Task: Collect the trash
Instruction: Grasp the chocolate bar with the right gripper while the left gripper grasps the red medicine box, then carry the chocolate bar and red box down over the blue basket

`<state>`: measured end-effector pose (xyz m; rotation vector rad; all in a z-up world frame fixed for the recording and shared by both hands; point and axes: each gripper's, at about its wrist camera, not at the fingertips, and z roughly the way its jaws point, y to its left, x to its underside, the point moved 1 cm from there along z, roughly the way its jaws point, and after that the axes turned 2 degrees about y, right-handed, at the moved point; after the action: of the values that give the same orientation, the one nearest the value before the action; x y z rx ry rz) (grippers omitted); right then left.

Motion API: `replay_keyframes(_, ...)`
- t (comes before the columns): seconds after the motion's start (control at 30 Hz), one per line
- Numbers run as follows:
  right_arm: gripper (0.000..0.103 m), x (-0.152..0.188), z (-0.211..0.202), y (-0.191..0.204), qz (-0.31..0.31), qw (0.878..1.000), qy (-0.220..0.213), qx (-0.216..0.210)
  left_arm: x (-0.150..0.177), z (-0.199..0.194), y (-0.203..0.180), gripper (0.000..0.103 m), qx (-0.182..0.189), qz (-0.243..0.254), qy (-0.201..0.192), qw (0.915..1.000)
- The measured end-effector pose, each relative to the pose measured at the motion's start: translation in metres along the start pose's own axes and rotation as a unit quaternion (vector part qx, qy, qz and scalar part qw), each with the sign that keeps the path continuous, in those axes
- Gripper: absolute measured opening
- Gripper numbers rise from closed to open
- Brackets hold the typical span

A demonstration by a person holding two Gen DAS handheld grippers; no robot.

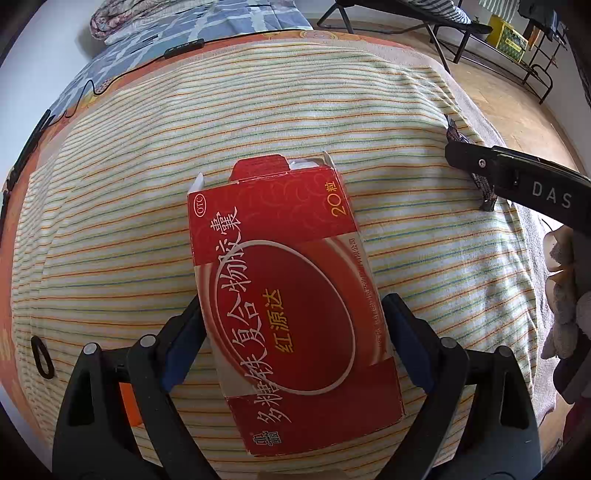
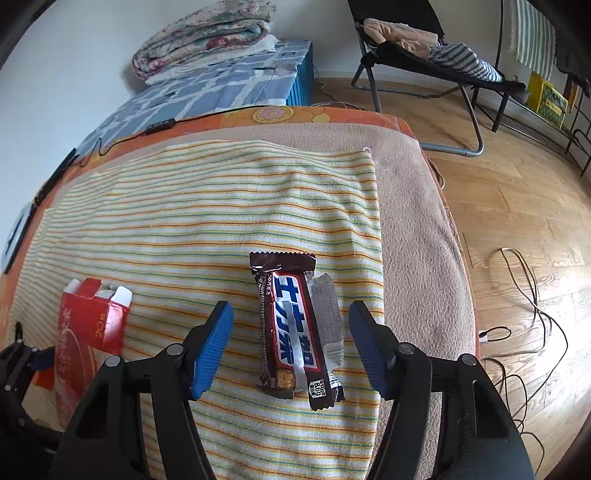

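1. Covering most of both views, a bed (image 2: 417,206) carries a beige blanket with a striped towel (image 2: 221,206) in white, orange and green spread flat over it.
2. Beyond the far edge of the bed a blue patterned sheet (image 2: 221,85) holds a folded floral quilt (image 2: 207,35), and a black folding chair (image 2: 424,62) stands on the wooden floor to the right.
3. A red medicine box (image 1: 291,295) with white and yellow Chinese lettering lies on the striped towel, its far end flap open; in the right wrist view it shows at the left edge.
4. The left tool (image 1: 295,339) has its two blue-padded fingers pressed against the long sides of the red medicine box, one on each side, so it has hold of the box.
5. A brown candy wrapper (image 2: 295,328) with blue and white lettering lies on the striped towel near its right edge, its silver inside showing along one side.
6. The right tool (image 2: 291,343) stands wide apart, one finger on each side of the candy wrapper, neither touching it, and it holds nothing.
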<state>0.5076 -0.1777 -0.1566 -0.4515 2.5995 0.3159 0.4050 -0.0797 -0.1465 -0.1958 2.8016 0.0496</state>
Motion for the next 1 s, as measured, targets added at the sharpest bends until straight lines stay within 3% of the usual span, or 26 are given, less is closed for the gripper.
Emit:
replay_keyframes(0.1,0.024,0.003,0.004,-0.005,0.009,1.000,0.011,-0.006,0.004,-0.003,0.003,0.091,0.006,0.006,-0.006,0.9999)
replay_keyframes(0.2,0.013,0.005,-0.003,-0.010,0.014,1.000,0.005,-0.012,0.006,-0.007,0.007,0.089,0.015,0.008,-0.011,0.9998)
replay_keyframes(0.53,0.008,0.007,-0.044,-0.001,0.005,0.999,-0.030,-0.025,0.014,-0.036,0.013,0.089,0.052,-0.006,-0.028,0.9982)
replay_keyframes(0.77,0.008,0.019,-0.087,0.029,-0.033,0.998,-0.048,-0.028,0.029,-0.078,0.018,0.089,0.082,-0.013,-0.048,0.9954)
replay_keyframes(1.0,0.008,0.042,-0.127,0.069,-0.071,0.995,-0.053,-0.038,0.061,-0.121,0.034,0.089,0.088,-0.016,-0.066,0.9938)
